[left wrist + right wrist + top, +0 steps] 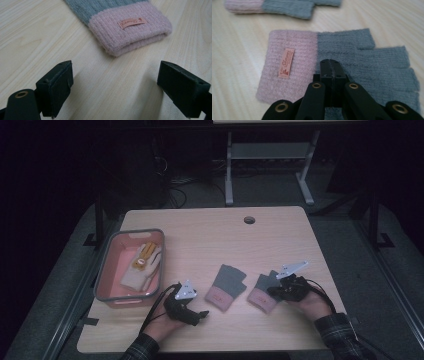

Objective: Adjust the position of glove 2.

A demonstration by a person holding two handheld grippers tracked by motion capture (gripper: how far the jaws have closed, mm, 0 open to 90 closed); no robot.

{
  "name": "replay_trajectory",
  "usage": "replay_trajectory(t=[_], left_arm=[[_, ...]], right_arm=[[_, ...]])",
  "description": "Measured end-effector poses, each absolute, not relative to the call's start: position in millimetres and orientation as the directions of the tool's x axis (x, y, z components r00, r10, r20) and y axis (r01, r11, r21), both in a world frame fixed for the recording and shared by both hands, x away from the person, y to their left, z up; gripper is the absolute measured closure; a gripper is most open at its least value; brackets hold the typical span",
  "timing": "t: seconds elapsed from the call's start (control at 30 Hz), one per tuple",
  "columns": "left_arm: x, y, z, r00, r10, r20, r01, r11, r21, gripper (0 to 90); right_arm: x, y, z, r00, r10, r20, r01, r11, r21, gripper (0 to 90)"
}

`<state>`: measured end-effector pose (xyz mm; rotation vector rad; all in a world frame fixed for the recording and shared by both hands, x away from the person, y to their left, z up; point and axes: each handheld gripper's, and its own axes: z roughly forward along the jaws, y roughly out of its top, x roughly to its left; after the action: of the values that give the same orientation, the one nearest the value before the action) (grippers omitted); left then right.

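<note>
Two forearms in plaid sleeves come in at the near edge of a pale wooden table (280, 232), each hand holding a black two-jaw gripper. All places below are given relative to the right glove (263, 291), a fingerless knit glove with a grey hand and a pink cuff that lies flat on the table.

Right gripper (331, 72): it sits directly over the right glove, near where the pink cuff meets the grey part. Its jaws are clenched together, pad against pad; whether any knit is pinched between them cannot be told. An orange label (286, 63) on the cuff lies just beside the jaw tips.

Left glove (227, 285): a matching grey and pink glove, lying just to the left of the right glove, the two apart with bare wood between them.

Left gripper (199, 316): further left again, beyond the left glove and nearer the table's front edge. Its jaws are released, standing wide apart over bare wood, with the left glove's pink cuff close ahead of them.

Pink basket (104, 270) with a grey rim: well to the left of the right glove, holding a pale glove (141, 266) with yellow patches.
</note>
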<state>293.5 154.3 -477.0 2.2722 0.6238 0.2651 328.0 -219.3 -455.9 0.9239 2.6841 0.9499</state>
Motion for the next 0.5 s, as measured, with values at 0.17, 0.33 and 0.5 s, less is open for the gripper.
replay_trajectory(t=[0.17,0.33,0.5], left_arm=[[293.4,154.2,-477.1,0.859,0.512,0.000,0.356,-0.597,0.719,12.6],[293.8,154.5,-477.0,0.861,0.509,-0.004,0.356,-0.597,0.719,12.6],[294.3,154.8,-476.7,0.860,0.510,-0.010,0.360,-0.593,0.720,12.6]], right_arm=[[321.8,-210.3,-455.6,-0.826,0.559,0.074,0.481,0.631,0.609,89.8],[317.0,-201.3,-455.3,-0.844,0.529,0.092,0.468,0.642,0.607,89.8],[311.0,-190.4,-456.1,-0.864,0.490,0.116,0.451,0.650,0.612,89.8]])
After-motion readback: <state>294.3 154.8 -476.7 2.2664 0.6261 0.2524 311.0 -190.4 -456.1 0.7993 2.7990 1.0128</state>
